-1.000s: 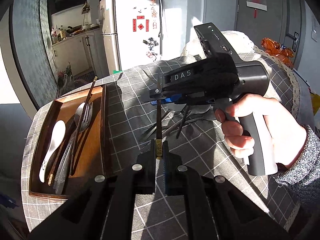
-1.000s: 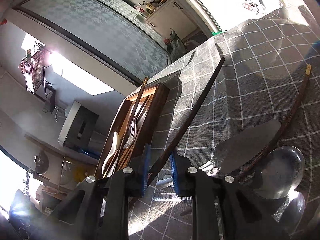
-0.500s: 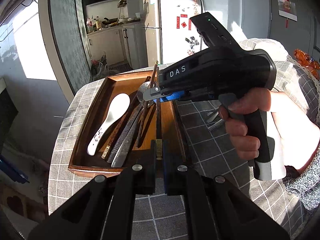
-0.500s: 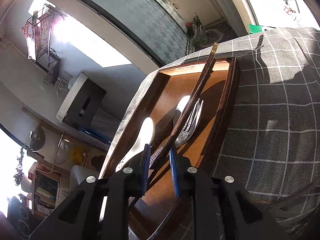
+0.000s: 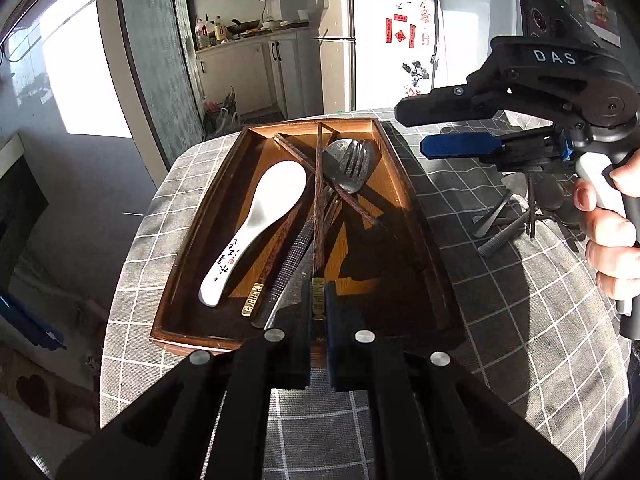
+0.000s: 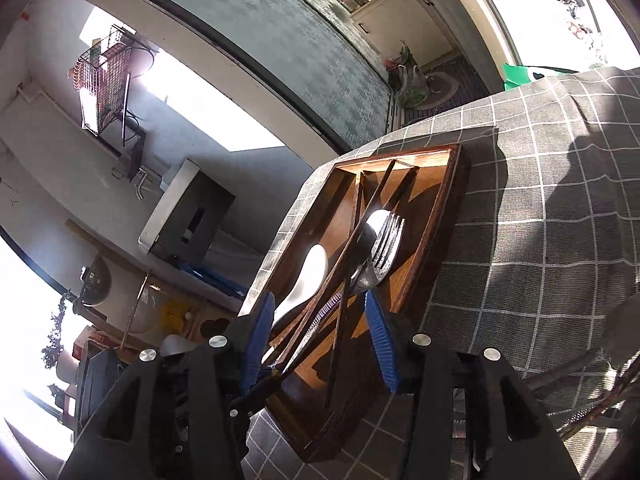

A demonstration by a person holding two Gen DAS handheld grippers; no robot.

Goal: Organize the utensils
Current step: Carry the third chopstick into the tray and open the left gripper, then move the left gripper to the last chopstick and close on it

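Note:
A brown wooden tray (image 5: 416,216) on the grey checked cloth holds a white ceramic spoon (image 5: 260,220), a metal fork (image 5: 354,158) over a metal spoon, a textured-handle utensil and dark wooden chopsticks. My left gripper (image 5: 318,296) is shut on the gold-tipped end of one chopstick (image 5: 319,200), which reaches forward over the tray. My right gripper (image 6: 320,340) hovers above the tray's near end, its blue-padded jaws opening. A dark chopstick (image 6: 340,332) lies loose in the tray (image 6: 448,216) below them. In the left wrist view the right gripper (image 5: 412,130) is to the tray's right.
More utensils (image 5: 504,224) lie in a loose pile on the cloth to the right of the tray, under the hand holding the right gripper. The table edge drops off just left of and beyond the tray. A fridge and kitchen cabinets stand in the background.
Both grippers moved from the cloth to over the tray. The right gripper opened and let go of its chopstick, which now lies in the tray. The left gripper still grips its chopstick.

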